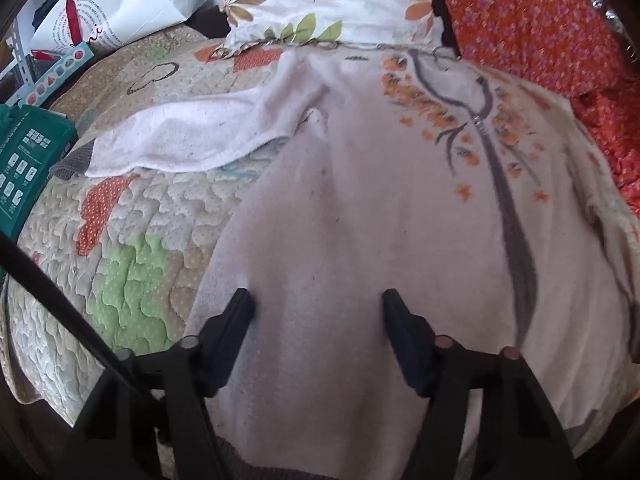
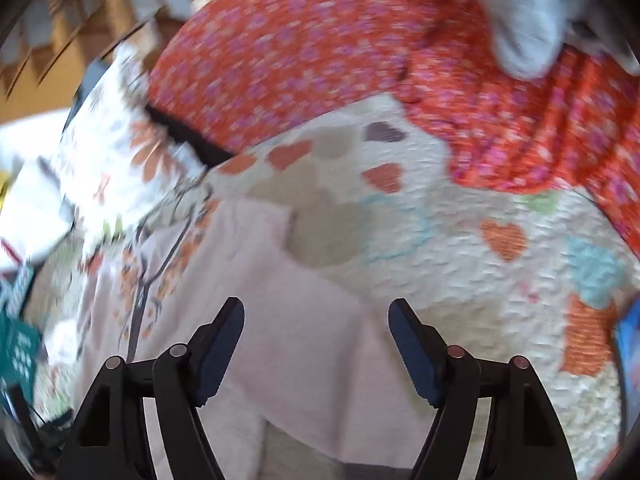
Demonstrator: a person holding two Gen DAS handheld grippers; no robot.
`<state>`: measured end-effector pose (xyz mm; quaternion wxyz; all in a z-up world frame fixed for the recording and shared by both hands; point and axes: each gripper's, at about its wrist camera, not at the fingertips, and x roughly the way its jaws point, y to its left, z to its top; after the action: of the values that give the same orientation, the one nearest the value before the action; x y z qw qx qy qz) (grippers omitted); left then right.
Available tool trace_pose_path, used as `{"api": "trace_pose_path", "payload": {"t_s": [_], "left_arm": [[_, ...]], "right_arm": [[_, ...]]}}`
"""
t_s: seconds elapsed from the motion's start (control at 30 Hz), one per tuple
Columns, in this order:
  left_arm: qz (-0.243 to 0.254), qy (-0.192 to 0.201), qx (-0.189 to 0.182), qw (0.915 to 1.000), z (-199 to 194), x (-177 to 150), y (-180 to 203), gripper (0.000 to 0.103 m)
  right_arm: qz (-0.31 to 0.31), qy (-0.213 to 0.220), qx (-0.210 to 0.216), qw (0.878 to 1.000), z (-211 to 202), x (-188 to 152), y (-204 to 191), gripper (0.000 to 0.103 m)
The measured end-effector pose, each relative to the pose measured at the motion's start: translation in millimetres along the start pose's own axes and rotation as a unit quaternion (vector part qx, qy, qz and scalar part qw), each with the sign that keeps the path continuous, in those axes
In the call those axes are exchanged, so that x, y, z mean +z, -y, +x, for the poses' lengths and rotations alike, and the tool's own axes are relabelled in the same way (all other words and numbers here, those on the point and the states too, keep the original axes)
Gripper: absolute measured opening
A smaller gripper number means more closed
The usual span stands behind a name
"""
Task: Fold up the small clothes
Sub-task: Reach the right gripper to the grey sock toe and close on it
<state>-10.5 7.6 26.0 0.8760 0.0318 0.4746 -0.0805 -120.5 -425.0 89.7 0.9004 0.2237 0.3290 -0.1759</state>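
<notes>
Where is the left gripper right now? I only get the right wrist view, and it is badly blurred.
Observer: The left gripper is over the lower body of the pale pink fleece jacket, with its jaws open and not pinching the fabric.
Operator: Is anything on that side not folded in yet?
Observer: Yes, one sleeve lies spread out sideways on the pastel patchwork quilt.
Operator: Is the front done up?
Observer: It looks so. The grey zip appears closed up to its pull, just below the collar.
</notes>
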Motion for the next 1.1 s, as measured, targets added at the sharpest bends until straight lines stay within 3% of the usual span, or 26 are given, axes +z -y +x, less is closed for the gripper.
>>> {"api": "trace_pose_path", "payload": {"t_s": [0.1, 0.2, 0.43, 0.6, 0.7, 0.87, 1.1], "left_arm": [[-0.017, 0.005, -0.025, 0.9995, -6.2, 4.3, -3.4, 0.064], [-0.024, 0.010, -0.042, 0.9988, -10.9, 6.7, -2.8, 0.066], [-0.009, 0.020, -0.035, 0.9991, -15.4, 1.3, 3.2, 0.068], [-0.009, 0.030, -0.034, 0.9989, -17.9, -1.5, 0.4, 0.068], [-0.019, 0.031, -0.039, 0.9986, -17.6, -2.8, -3.7, 0.068], [-0.039, 0.030, -0.048, 0.9977, -14.7, -2.7, -9.5, 0.068], [-0.039, 0.026, -0.043, 0.9980, -11.5, -7.1, -10.5, 0.068]], "right_arm": [[0.004, -0.016, -0.052, 0.999, -10.6, 0.8, 23.3, 0.079], [-0.009, -0.058, -0.065, 0.996, -10.7, -9.6, 36.2, 0.079], [-0.089, -0.132, -0.050, 0.986, -2.8, -50.6, 4.1, 0.079], [-0.138, -0.138, -0.086, 0.977, 8.9, -66.0, -10.0, 0.078], [-0.128, -0.144, -0.086, 0.977, 12.6, -68.3, -5.4, 0.066], [-0.106, -0.137, -0.096, 0.980, 19.4, -68.1, 7.4, 0.035], [-0.083, -0.137, -0.096, 0.982, 23.4, -68.2, 15.9, 0.031]]}}
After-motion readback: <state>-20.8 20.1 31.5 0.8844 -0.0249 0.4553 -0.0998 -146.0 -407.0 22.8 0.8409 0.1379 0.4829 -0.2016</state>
